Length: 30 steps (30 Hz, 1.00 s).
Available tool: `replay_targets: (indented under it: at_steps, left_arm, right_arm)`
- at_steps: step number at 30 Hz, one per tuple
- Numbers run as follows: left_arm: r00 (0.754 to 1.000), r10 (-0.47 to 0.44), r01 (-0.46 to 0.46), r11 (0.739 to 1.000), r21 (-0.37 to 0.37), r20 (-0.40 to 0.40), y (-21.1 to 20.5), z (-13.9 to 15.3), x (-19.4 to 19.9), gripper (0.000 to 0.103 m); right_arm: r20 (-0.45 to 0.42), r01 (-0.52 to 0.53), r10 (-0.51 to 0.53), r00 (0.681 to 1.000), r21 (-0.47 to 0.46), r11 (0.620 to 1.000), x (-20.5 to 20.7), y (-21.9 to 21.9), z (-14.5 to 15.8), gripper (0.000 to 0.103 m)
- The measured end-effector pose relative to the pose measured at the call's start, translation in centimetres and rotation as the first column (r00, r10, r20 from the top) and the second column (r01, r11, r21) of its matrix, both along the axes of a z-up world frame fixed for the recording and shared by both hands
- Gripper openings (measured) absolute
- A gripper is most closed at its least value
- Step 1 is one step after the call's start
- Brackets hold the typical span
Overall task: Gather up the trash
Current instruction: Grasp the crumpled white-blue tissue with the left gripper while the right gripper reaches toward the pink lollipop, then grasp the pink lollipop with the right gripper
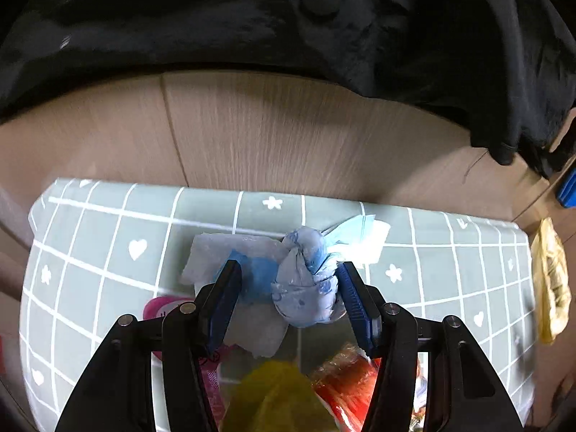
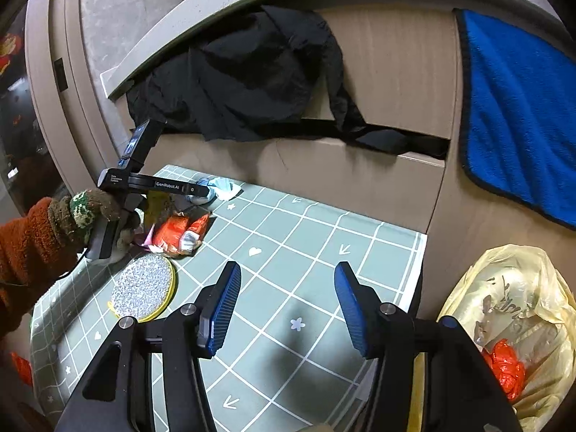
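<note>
Right, from my seat the left gripper [image 1: 288,280] has its blue ribbed pads spread, and a knotted pale-blue printed plastic wad [image 1: 306,280] sits between them. It touches, or nearly touches, the pad at three o'clock; the pad at nine o'clock stands clear of it, so I see no pinch. Nearest that lens, at six o'clock, lie a yellow crumpled wrapper [image 1: 273,396] and a red crinkled foil packet [image 1: 342,381], with a pink round-edged packet [image 1: 162,307] at eight o'clock. Under the wad a white paper tissue with a blue stain [image 1: 230,252] lies flat on the green grid-patterned tablecloth [image 1: 108,237]. A pale-blue and white crumpled tissue [image 1: 356,234] sits just past the wad at one o'clock. Farther off are beige wood-grain cabinet panels [image 1: 270,126], then a black draped garment [image 1: 252,18] at twelve.

My right gripper [image 2: 288,306] is spread too, nothing between its pads, over bare tablecloth. At nine o'clock lies a round silver scouring pad with a yellow rim [image 2: 144,288]. At three to four o'clock a translucent yellow plastic bag [image 2: 518,324] holds something crumpled and orange-red. Beyond, at ten o'clock, a gloved hand [image 2: 90,212] in a rust fleece sleeve carries the left gripper over the litter. A blue fleece towel [image 2: 522,108] hangs at two o'clock.
</note>
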<state>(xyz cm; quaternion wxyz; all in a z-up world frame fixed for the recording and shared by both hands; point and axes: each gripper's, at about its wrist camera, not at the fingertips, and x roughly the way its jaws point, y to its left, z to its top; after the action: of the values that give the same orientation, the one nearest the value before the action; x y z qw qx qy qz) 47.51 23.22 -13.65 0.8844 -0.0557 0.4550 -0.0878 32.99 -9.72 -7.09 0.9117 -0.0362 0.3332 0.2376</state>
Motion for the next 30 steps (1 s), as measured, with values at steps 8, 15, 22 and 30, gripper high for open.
replay_targets:
  at_steps: [8, 15, 22, 30]
  left_arm:
    - [1.000, 0.016, -0.014, 0.985, -0.170, 0.011, -1.1, 1.9, -7.8, 0.028]
    - [0.993, 0.039, -0.003, 0.952, -0.306, 0.110, -1.7, 5.6, -16.4, 0.026]
    - [0.934, 0.228, -0.110, 0.915, -0.387, 0.273, 3.8, 10.3, -23.0, 0.026]
    - [0.822, 0.432, -0.302, 0.883, -0.359, 0.370, 9.9, 11.0, -28.0, 0.026]
  right_arm:
    - [-0.017, -0.027, 0.028, 0.999, 0.036, 0.999, -1.1, 0.5, -0.3, 0.052]
    - [-0.037, -0.074, 0.076, 0.996, 0.050, 0.996, -2.5, 2.8, -0.5, 0.052]
    - [-0.068, -0.142, 0.144, 0.987, 0.021, 0.990, -3.7, 6.9, -1.2, 0.052]
    - [-0.055, -0.261, 0.259, 0.964, -0.037, 0.965, -2.0, 14.9, 0.2, 0.052]
